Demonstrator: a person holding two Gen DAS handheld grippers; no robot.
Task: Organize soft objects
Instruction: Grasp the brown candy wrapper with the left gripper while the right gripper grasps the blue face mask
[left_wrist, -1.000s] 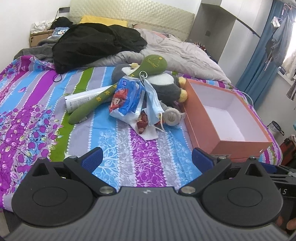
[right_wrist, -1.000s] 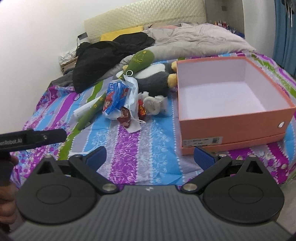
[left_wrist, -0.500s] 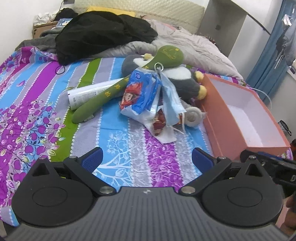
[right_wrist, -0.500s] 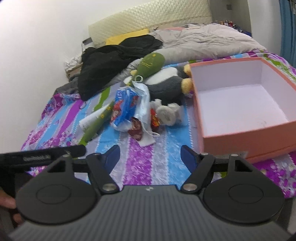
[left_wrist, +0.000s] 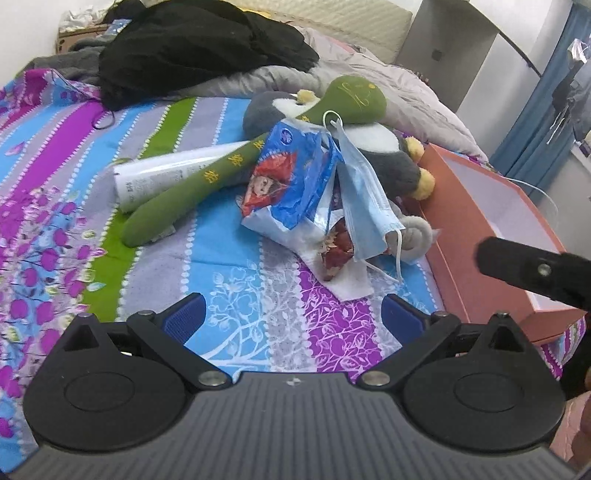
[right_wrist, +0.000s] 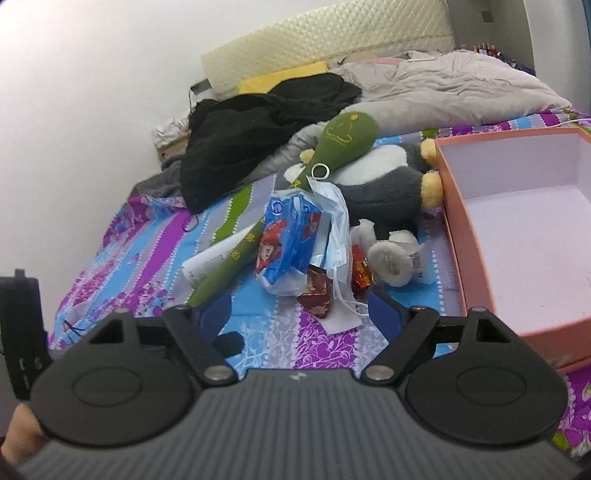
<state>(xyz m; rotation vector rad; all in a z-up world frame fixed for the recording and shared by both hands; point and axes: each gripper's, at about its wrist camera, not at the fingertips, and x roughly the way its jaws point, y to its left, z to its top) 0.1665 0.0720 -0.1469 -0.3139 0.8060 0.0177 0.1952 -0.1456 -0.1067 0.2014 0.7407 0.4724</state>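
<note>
Guessing the face mask (left_wrist: 364, 199) is featherlight and floppy, so pinch its folded middle; both grippers' fingers (left_wrist: 184, 315) are spread, holding nothing.

bedsheet (left_wrist: 55, 155): printed cloth, matt
green plush (left_wrist: 207, 177): fuzzy fabric
snack bag (left_wrist: 288, 177): glossy crinkled plastic
face mask (left_wrist: 364, 199): soft nonwoven, matt
box (right_wrist: 476, 236): matt cardboard
tube (left_wrist: 162, 177): glossy plastic
left tool (left_wrist: 291, 317): matt black plastic, ribbed

White walls (right_wrist: 92, 92), quilted headboard (right_wrist: 325, 40) — blue curtain (left_wrist: 532, 122).

penguin plush (left_wrist: 388, 162) half buried
</note>
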